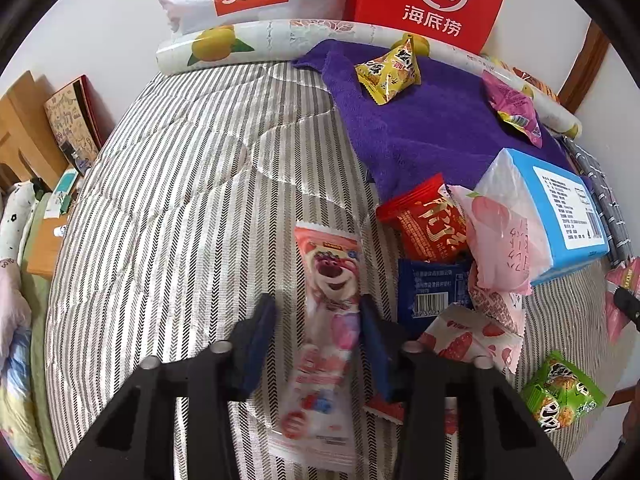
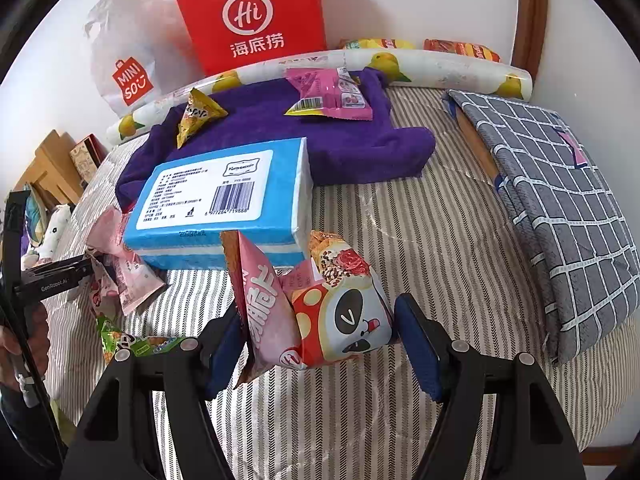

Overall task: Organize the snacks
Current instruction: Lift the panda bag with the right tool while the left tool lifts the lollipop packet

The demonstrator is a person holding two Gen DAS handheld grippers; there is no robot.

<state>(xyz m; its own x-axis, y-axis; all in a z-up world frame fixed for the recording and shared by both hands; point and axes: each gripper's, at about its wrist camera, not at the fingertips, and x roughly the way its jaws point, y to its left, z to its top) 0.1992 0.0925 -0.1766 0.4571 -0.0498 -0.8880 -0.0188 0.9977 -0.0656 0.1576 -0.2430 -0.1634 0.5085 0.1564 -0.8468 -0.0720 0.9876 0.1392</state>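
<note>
Left gripper [image 1: 318,312]: jaws narrowed around the pink bear-print packet [image 1: 326,320] lying on the striped bedcover [image 1: 180,200]; right pad touches it, left pad shows a gap. Right gripper [image 2: 316,332] is clamped on two packets, a pink packet [image 2: 264,316] and a panda-print packet [image 2: 348,316]. Beyond: blue tissue pack [image 2: 224,196], purple towel [image 2: 360,148], red bag [image 2: 252,16].

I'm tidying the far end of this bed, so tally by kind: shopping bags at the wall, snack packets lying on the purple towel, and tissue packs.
Shopping bags: 2 (white plastic bag, red paper bag)
Snack packets on the purple towel: 2 (yellow crinkly packet, pink foil packet)
Tissue packs: 1 (blue plastic-wrapped tissue pack)
Total: 5
</note>
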